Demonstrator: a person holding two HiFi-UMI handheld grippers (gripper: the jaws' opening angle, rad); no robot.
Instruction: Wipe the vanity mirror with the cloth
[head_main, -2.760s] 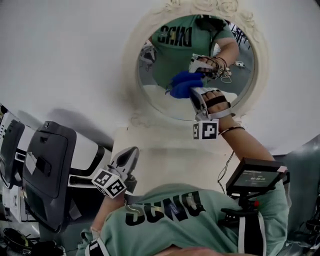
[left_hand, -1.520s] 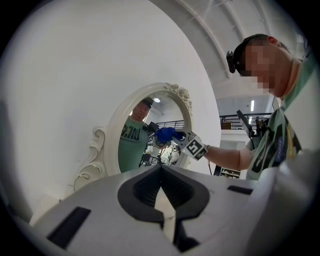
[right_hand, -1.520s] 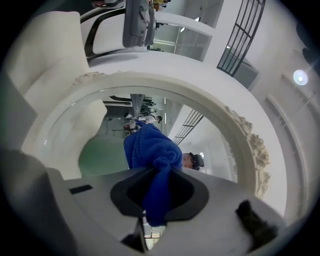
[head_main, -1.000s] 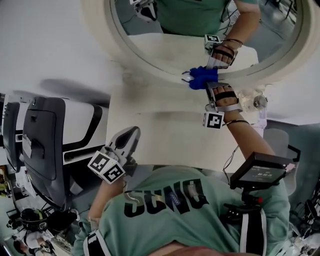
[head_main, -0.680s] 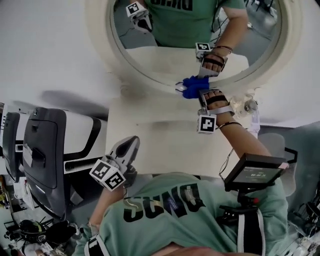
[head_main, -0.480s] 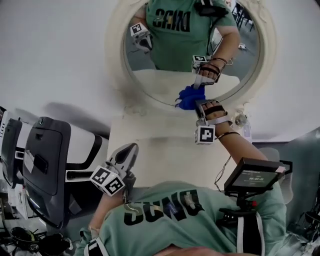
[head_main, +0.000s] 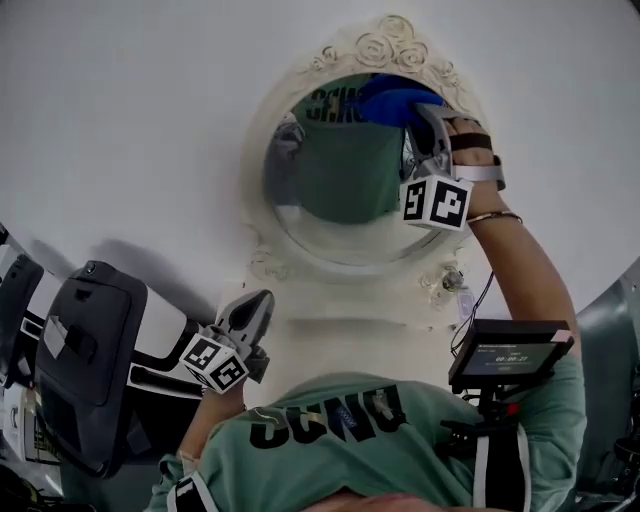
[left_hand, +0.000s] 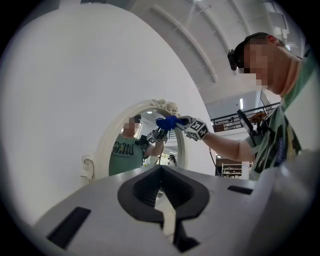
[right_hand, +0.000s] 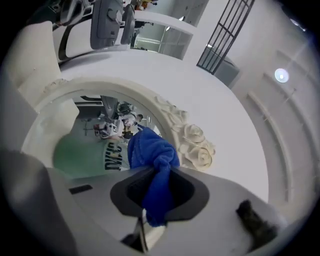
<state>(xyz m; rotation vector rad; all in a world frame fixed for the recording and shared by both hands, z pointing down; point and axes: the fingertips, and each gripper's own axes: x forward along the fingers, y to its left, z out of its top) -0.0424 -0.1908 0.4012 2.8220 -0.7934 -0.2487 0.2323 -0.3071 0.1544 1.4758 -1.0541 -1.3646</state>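
Observation:
An oval vanity mirror in an ornate cream frame stands against the white wall. A blue cloth is pressed against the glass near the top right of the frame. My right gripper is shut on that cloth, which bunches out ahead of the jaws beside the carved roses. My left gripper hangs low by the person's chest, away from the mirror, jaws shut on nothing. From the left gripper view the mirror and blue cloth show at a distance.
The mirror stands on a cream vanity top. A small glass item sits at the mirror's base on the right. A dark chair is at the left. A small screen is mounted at the person's right side.
My right gripper has carried the blue cloth from the mirror's lower edge up to the top right of the glass. The left gripper has stayed low.

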